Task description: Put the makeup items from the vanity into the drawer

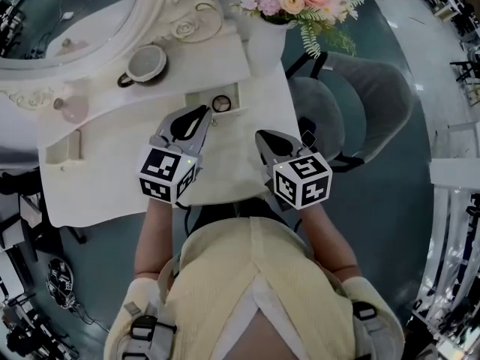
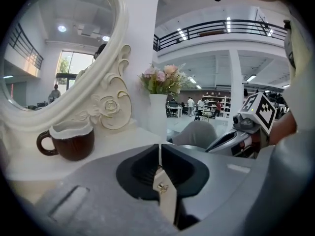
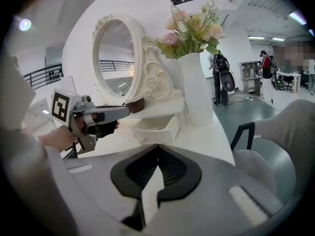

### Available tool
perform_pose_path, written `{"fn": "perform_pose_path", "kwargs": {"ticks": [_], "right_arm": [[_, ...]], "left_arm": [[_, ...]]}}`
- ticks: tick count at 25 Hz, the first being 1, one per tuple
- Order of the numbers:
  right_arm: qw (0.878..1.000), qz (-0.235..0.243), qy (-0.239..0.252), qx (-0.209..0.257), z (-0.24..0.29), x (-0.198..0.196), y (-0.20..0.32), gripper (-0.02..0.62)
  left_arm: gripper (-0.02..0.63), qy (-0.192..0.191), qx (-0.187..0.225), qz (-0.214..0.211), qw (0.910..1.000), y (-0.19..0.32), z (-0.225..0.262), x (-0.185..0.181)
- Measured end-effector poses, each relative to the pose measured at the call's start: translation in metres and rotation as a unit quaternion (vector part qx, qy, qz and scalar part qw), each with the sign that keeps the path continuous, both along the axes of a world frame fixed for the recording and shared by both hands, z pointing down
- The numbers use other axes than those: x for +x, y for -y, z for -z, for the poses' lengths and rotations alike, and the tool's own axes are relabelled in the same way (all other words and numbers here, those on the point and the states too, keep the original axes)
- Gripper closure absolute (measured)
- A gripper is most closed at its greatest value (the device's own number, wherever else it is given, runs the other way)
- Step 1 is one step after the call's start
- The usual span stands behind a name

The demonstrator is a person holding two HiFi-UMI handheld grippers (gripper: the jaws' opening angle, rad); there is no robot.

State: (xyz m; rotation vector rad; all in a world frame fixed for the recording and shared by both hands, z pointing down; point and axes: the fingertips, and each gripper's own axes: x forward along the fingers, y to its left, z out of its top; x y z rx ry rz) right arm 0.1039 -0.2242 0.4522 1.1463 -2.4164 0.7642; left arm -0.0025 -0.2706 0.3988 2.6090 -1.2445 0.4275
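The task looks partly done. The small drawer at the middle of the vanity stands open, and a round, dark-rimmed thing, likely a compact, lies inside it at its right end. The rest of the drawer looks bare.

The left gripper sits with its tip just at the drawer front. Its jaws are together at the tip, and no makeup item is between them. A small gold knob on a white strip shows through the gap beneath the jaws, and I cannot tell whether they pinch it. The right gripper hangs over the table's right part, near the drawer, jaws closed on nothing.

Out on the vanity's left side, near the mirror, a pale pink thing stands well apart from the drawer. It may be a small bottle, and if it counts as makeup it has yet to go in. A brown mug and a vase of flowers also stand there, neither likely part of the job. Shutting the drawer probably remains
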Motion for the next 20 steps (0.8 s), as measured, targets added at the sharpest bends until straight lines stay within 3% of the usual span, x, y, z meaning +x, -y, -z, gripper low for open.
{"fn": "perform_pose_path", "kwargs": {"ticks": [4, 20], "right_arm": [[1.0, -0.005, -0.002, 0.001, 0.001, 0.003, 0.001, 0.592], [1.0, -0.013, -0.002, -0.001, -0.001, 0.005, -0.003, 0.592]], "left_arm": [[0.6, -0.029, -0.013, 0.011, 0.9994, -0.011, 0.0, -0.002], [0.601, -0.033, -0.053, 0.032, 0.9976, -0.043, -0.024, -0.009]]}}
